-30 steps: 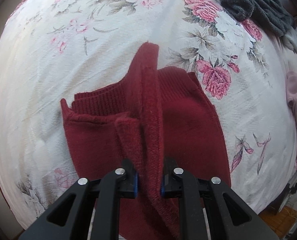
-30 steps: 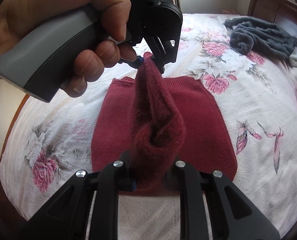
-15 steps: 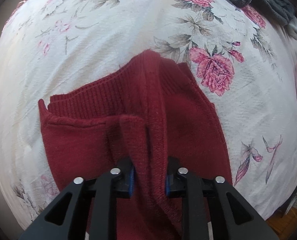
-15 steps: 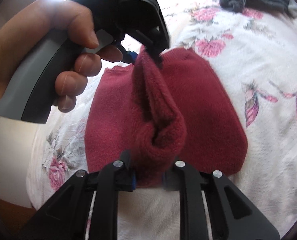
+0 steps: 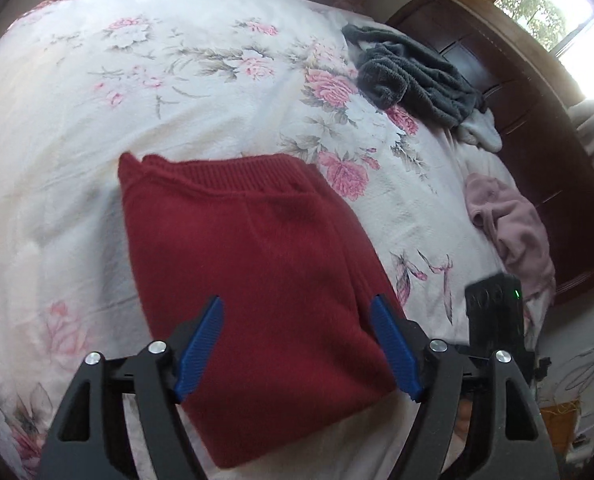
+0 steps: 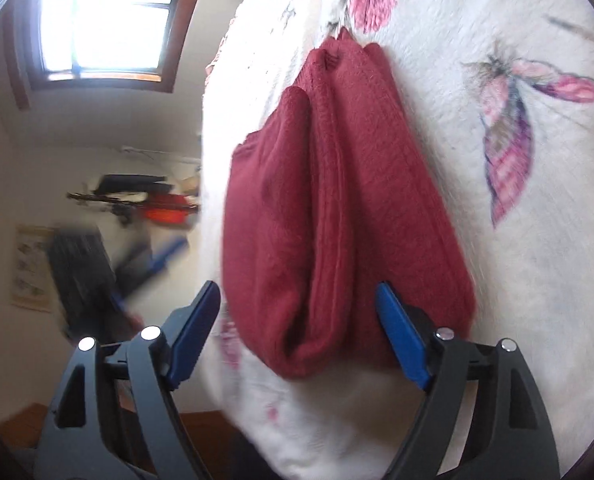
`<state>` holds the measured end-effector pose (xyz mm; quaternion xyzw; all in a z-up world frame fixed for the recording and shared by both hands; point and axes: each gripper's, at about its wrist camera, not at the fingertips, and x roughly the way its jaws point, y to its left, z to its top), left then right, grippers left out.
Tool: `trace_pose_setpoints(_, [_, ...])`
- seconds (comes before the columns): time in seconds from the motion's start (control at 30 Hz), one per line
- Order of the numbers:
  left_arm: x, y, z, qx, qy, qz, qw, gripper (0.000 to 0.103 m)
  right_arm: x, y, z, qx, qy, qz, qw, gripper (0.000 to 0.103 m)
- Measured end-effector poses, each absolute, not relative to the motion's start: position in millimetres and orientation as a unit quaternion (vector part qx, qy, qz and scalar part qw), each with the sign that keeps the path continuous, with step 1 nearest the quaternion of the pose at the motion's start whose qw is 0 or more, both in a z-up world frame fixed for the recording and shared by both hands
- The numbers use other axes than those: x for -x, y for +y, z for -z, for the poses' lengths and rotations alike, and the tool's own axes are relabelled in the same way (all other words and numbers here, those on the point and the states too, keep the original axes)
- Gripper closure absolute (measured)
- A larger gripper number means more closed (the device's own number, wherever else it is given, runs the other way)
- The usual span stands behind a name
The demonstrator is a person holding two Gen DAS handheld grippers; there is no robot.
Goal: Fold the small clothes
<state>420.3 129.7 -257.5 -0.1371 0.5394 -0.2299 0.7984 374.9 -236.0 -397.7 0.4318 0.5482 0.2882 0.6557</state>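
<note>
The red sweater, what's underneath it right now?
The red sweater lies folded on the floral bedspread, which shows all around it. Whatever sits directly beneath, or inside its folds, is covered.

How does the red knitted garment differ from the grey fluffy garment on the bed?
The red knitted garment lies folded flat in a neat block, while the grey fluffy garment lies crumpled in a loose heap. The red one sits just in front of the open left gripper; the grey one lies far off by the headboard. Both rest on the floral bedspread, and neither is held.
</note>
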Motion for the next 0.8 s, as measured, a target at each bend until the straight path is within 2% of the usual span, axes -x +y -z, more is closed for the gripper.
trace_pose_setpoints(0.2, [-360.4, 166.2, 276.8, 0.223, 0.527, 0.252, 0.781, 0.027, -427.6, -222.5, 405.2, -0.433, 0.582, -0.322, 0.608, 0.022])
trace_pose_setpoints(0.57, [-345.3, 176.0, 311.8, 0.283, 0.539, 0.252, 0.752, 0.027, -476.5, -196.2, 395.2, -0.42, 0.59, -0.324, 0.608, 0.024])
trace_pose_setpoints(0.6, [-344.6, 175.0, 312.9, 0.284, 0.54, 0.254, 0.75, 0.027, -478.4, -193.6, 394.8, -0.413, 0.594, -0.321, 0.611, 0.027])
trace_pose_setpoints(0.67, [-342.6, 173.4, 313.8, 0.284, 0.542, 0.253, 0.75, 0.027, -482.4, -184.9, 392.1, -0.388, 0.603, -0.316, 0.621, 0.042])
trace_pose_setpoints(0.73, [-340.7, 171.9, 313.8, 0.284, 0.543, 0.254, 0.748, 0.027, -483.4, -176.6, 389.5, -0.361, 0.614, -0.308, 0.63, 0.077])
trace_pose_setpoints(0.77, [-340.3, 171.6, 312.9, 0.284, 0.543, 0.253, 0.749, 0.027, -483.1, -175.0, 387.8, -0.349, 0.617, -0.303, 0.637, 0.085])
trace_pose_setpoints(0.8, [-339.0, 171.7, 311.6, 0.284, 0.541, 0.253, 0.75, 0.027, -482.5, -174.7, 384.8, -0.338, 0.617, -0.299, 0.645, 0.088])
